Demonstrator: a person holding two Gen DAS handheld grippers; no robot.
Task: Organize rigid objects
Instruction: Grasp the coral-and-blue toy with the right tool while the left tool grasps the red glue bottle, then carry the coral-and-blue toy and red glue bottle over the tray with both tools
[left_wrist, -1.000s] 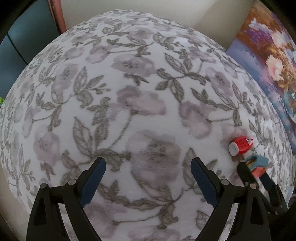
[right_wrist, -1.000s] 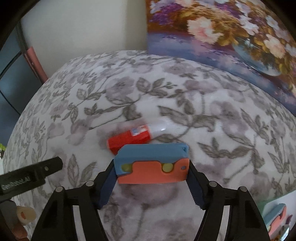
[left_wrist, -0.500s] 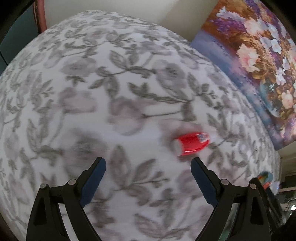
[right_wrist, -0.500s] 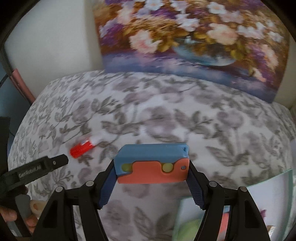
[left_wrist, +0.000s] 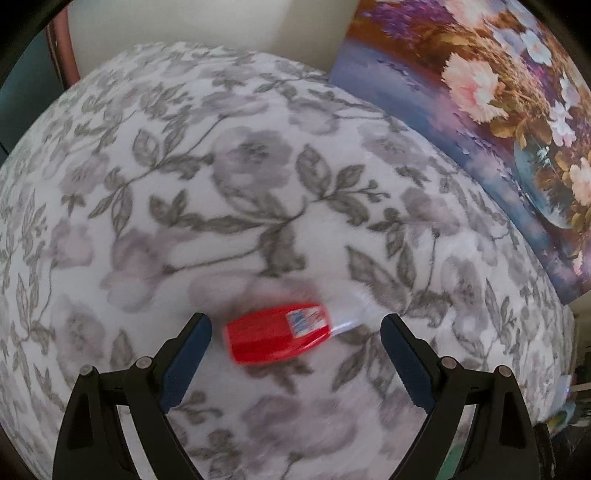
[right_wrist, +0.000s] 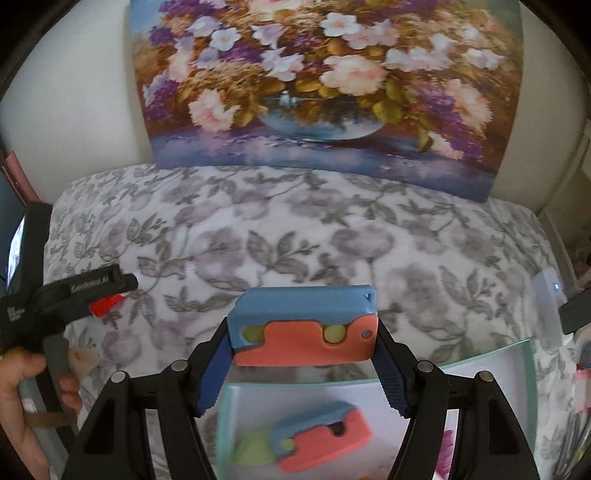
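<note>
A tube (left_wrist: 277, 332) lay on the bedspread (left_wrist: 221, 184) at the left, between the fingers of the left hand-held gripper (left_wrist: 295, 332). A painting (right_wrist: 325, 85) stood at the far edge. A tray (right_wrist: 524, 373) sat near right, holding a block (right_wrist: 325, 439).

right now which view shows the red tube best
The left wrist view: the red tube lies in full between the open left gripper fingers, though blurred. The right wrist view shows only its red end poking out behind the left gripper.
</note>
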